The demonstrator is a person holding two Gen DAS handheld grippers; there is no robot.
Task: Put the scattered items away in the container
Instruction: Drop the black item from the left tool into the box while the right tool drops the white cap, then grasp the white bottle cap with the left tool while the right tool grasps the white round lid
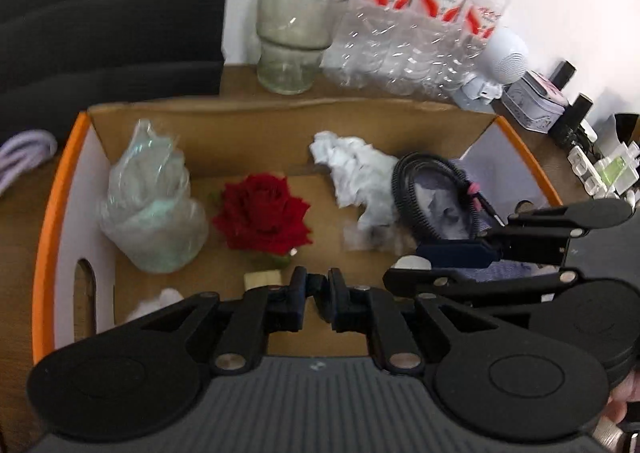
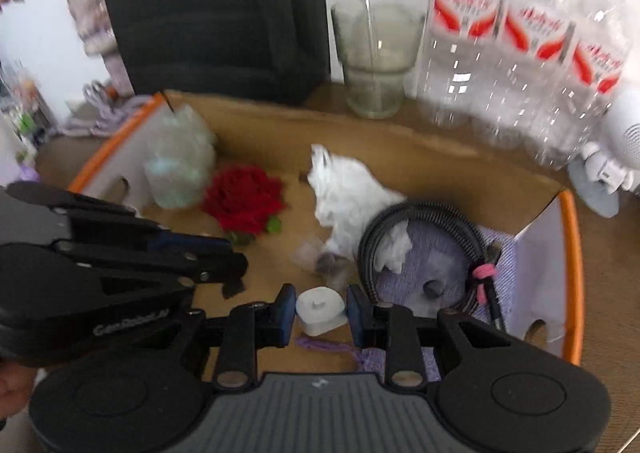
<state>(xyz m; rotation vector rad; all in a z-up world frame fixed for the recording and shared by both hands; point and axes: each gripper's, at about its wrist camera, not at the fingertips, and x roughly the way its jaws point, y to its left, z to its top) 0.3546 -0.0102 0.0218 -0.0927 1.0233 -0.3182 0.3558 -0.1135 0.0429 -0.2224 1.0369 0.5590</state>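
Note:
An orange-rimmed cardboard box [image 1: 48, 221] [image 2: 572, 253] holds a red rose [image 1: 262, 215] [image 2: 242, 205], a crumpled clear bag [image 1: 154, 209] [image 2: 180, 165], crumpled white tissue [image 1: 354, 171] [image 2: 348, 189], a coiled black cable [image 1: 416, 189] [image 2: 420, 221] on lilac cloth [image 2: 432, 261], and a small wooden block [image 1: 262, 279]. My left gripper [image 1: 319, 293] is shut and empty over the box's near side; it also shows in the right wrist view [image 2: 224, 265]. My right gripper [image 2: 320, 311] is shut on a small white plastic piece [image 2: 320, 311] above the box floor; it also shows in the left wrist view [image 1: 424, 257].
Behind the box stand a glass jar [image 1: 290, 37] [image 2: 378, 61] and a wrapped pack of water bottles [image 1: 420, 17] [image 2: 520, 41]. A white speaker [image 1: 508, 53] [image 2: 628, 133], a small tin [image 1: 534, 101] and small bottles [image 1: 576, 117] sit at the right. A lilac cord [image 1: 24, 153] lies left.

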